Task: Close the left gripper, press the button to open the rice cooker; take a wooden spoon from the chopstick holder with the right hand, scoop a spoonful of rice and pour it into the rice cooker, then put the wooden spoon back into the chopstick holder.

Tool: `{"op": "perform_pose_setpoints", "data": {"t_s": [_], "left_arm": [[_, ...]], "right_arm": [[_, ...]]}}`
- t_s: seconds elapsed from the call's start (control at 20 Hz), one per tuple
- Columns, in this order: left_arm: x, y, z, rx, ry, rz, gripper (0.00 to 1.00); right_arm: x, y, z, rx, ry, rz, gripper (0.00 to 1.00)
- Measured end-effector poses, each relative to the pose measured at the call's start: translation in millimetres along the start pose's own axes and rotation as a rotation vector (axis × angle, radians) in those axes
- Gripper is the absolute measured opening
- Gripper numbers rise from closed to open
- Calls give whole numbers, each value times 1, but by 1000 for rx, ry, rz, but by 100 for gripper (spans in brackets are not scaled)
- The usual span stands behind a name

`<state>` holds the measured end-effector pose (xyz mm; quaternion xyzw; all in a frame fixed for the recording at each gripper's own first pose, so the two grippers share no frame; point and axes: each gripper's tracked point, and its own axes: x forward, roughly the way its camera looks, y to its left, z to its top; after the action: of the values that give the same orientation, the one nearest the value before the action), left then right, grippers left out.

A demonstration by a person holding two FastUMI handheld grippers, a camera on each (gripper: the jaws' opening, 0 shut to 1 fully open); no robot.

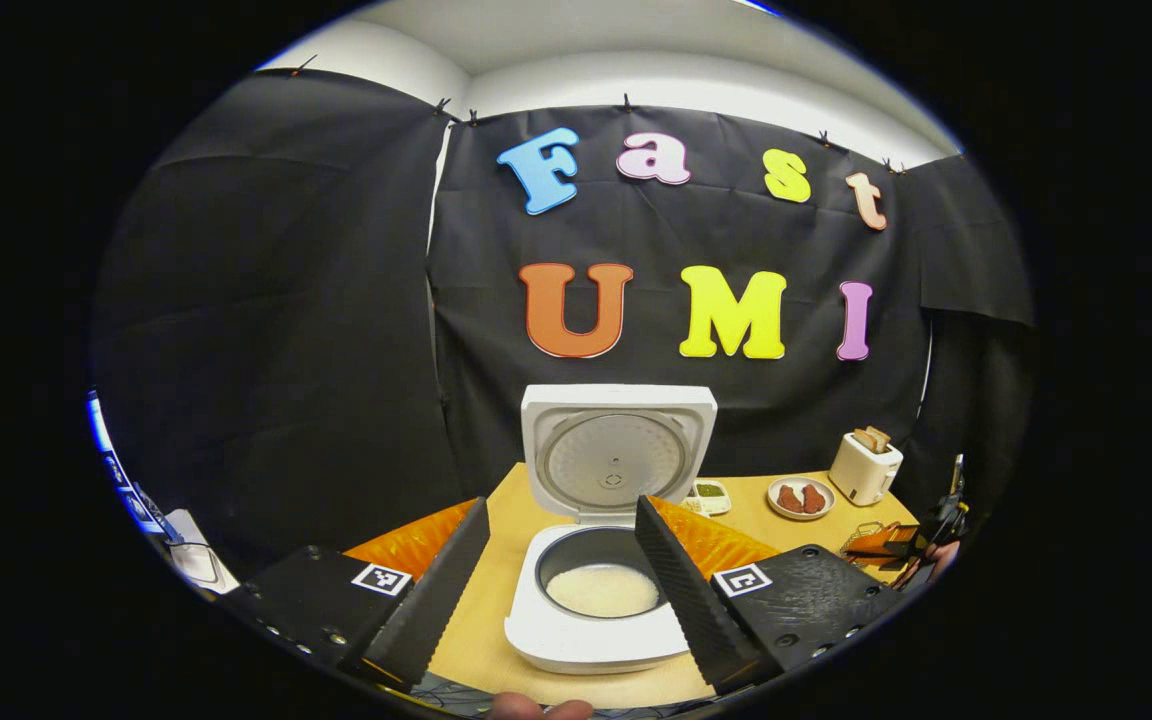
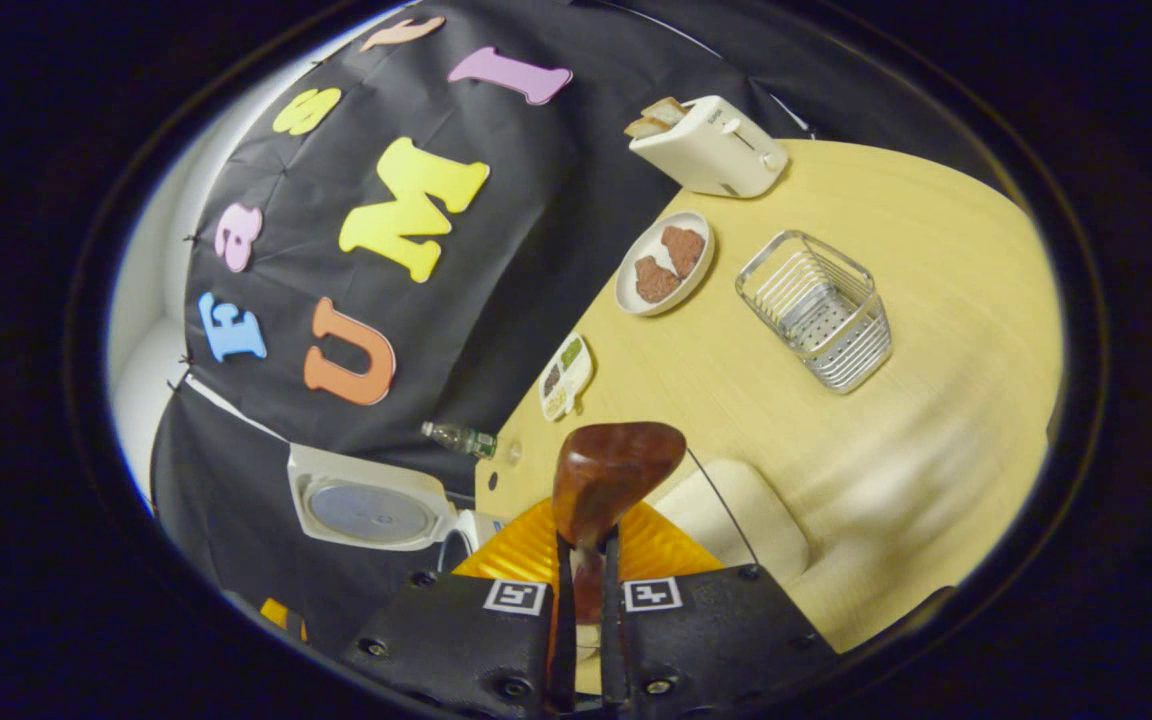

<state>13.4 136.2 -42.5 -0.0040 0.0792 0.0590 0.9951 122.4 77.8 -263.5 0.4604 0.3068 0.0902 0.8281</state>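
A: Cooker [image 1: 596, 600] status? Why is the lid [image 1: 616, 450] up?

B: It stands upright behind the pot, so the button step reads as done. The pot is open to the top, with white rice lying in the bottom.

A: Left tongs [image 1: 561, 575]?

B: Spread wide, gripping nothing. They hang above the near side of the cooker, one finger on either side of the pot in the left gripper view. Probably parked there, out of the spoon's path.

A: Right tongs [image 2: 584, 600]?

B: Clamped on the spoon [image 2: 608, 480]; the handle runs down between both fingers and the bowl sticks out ahead. The camera is rolled hard, so the tabletop [image 2: 936, 300] looks steeply slanted. That tilt fits a pouring turn, as a judgement. Whether rice sits in the bowl cannot be told; only its brown back shows.

A: Where is the spoon relative to the cooker?

B: Near it. The raised lid and a slice of the cooker's rim lie to the lower left of the bowl in the right gripper view.

A: And the holder [image 2: 821, 310]?

B: A wire basket, standing well apart on the tabletop beside a plate [image 2: 664, 262] and near a toaster [image 2: 711, 145]. It waits for the spoon's return.
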Motion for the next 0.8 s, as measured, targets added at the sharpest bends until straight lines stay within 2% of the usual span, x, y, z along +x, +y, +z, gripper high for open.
{"op": "perform_pose_setpoints", "data": {"t_s": [0.15,0.35,0.45,0.65,0.8], "left_arm": [[0,-1,3,4,-18,-6,94],[-5,14,1,4,-35,15,94],[-9,30,-1,31,-43,43,95],[-22,48,-6,-4,-44,46,95],[-29,65,-5,-42,-43,66,95]], "right_arm": [[-13,33,15,10,-25,50,15],[-20,97,20,-27,-39,128,15],[-18,136,11,-60,-27,171,15],[7,200,-22,-118,12,242,15],[36,224,-57,-163,42,242,14]]}}
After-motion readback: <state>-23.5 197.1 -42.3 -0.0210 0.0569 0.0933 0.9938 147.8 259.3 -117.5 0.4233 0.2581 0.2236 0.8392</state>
